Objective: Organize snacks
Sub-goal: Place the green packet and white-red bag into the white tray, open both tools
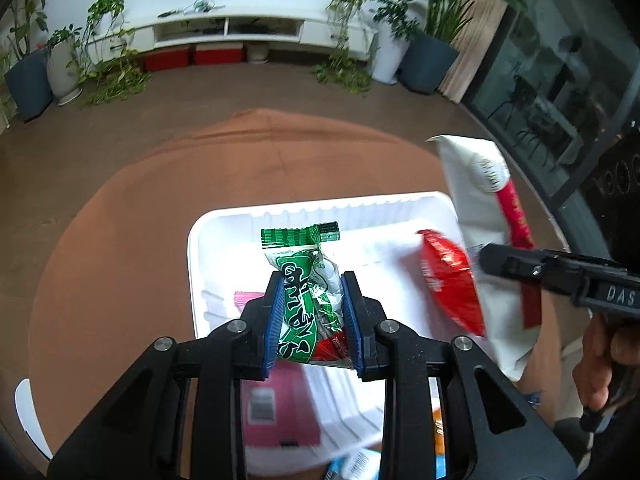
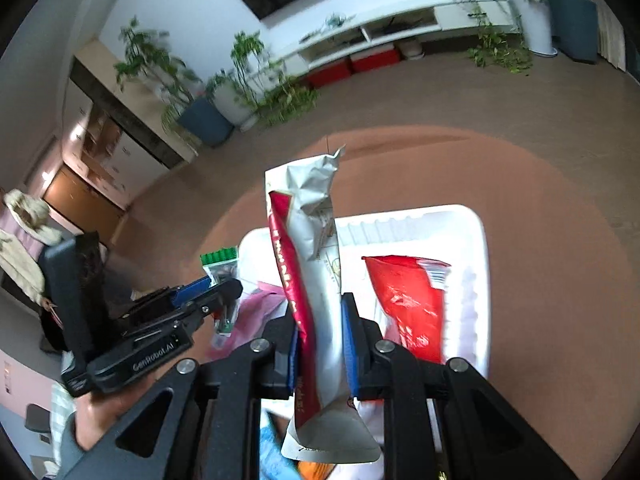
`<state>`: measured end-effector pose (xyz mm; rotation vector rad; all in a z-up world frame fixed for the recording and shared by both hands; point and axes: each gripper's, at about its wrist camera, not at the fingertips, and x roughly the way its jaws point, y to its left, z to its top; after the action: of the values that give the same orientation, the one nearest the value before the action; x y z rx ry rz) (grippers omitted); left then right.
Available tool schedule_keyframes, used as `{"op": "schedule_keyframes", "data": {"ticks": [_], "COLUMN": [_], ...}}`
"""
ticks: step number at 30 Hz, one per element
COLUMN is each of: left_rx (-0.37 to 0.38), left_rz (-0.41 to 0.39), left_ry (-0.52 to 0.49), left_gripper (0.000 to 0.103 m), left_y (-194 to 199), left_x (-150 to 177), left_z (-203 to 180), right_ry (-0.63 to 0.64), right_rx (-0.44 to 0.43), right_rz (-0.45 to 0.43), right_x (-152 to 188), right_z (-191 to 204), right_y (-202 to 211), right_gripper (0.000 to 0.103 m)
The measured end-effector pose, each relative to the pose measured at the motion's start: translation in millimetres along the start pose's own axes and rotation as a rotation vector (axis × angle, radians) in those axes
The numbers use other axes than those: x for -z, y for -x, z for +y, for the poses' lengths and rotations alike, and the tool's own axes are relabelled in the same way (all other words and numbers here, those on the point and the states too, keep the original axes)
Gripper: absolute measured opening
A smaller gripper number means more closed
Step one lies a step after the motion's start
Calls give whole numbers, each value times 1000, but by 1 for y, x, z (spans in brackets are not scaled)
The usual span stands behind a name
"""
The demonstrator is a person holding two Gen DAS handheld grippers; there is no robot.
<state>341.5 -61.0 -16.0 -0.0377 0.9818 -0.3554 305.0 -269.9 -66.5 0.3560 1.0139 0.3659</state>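
My left gripper (image 1: 310, 286) is shut on a green and white snack packet (image 1: 306, 280) and holds it above the white tray (image 1: 320, 210). My right gripper (image 2: 320, 308) is shut on a tall white and red snack bag (image 2: 310, 248), held upright over the tray (image 2: 476, 248). The white bag also shows at the right of the left wrist view (image 1: 480, 248). A red snack bag (image 1: 450, 280) lies in the tray's right part and shows in the right wrist view (image 2: 412, 300). A pink packet (image 1: 276, 408) lies in the tray under my left gripper.
The tray sits on a round brown table (image 1: 120, 240). Blue and orange packets (image 2: 280, 460) lie near the tray's front edge. A white chair edge (image 1: 28, 416) is at the left. Potted plants and a white TV shelf (image 1: 240, 28) stand far behind.
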Motion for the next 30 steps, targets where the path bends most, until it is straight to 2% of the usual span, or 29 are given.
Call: {"op": "schedule_keyframes", "data": {"ticks": [8, 13, 17, 18, 22, 27, 28, 30], "left_rx": [-49, -64, -64, -71, -58, -29, -22, -14], "left_rz": [31, 47, 44, 46, 25, -20, -31, -61], "left_ry": [-16, -53, -32, -32, -19, -2, 1, 11], "left_gripper": [28, 30, 44, 51, 55, 67, 69, 81], "left_y": [-41, -60, -69, -70, -62, -31, -22, -3], "left_x": [14, 16, 19, 19, 20, 23, 24, 28], "left_z": [7, -6, -4, -3, 0, 0, 1, 2], "right_ry": [-5, 9, -2, -3, -3, -16, -14, -18], "right_rx": [58, 87, 86, 83, 89, 72, 67, 46], "right_rz": [64, 86, 82, 83, 76, 40, 24, -13], "right_x": [3, 4, 5, 2, 3, 0, 0, 0], "right_z": [-8, -1, -3, 1, 1, 0, 1, 3], "right_y": [-44, -59, -59, -62, -59, -43, -36, -20], "right_gripper": [20, 20, 21, 21, 25, 39, 46, 57]}}
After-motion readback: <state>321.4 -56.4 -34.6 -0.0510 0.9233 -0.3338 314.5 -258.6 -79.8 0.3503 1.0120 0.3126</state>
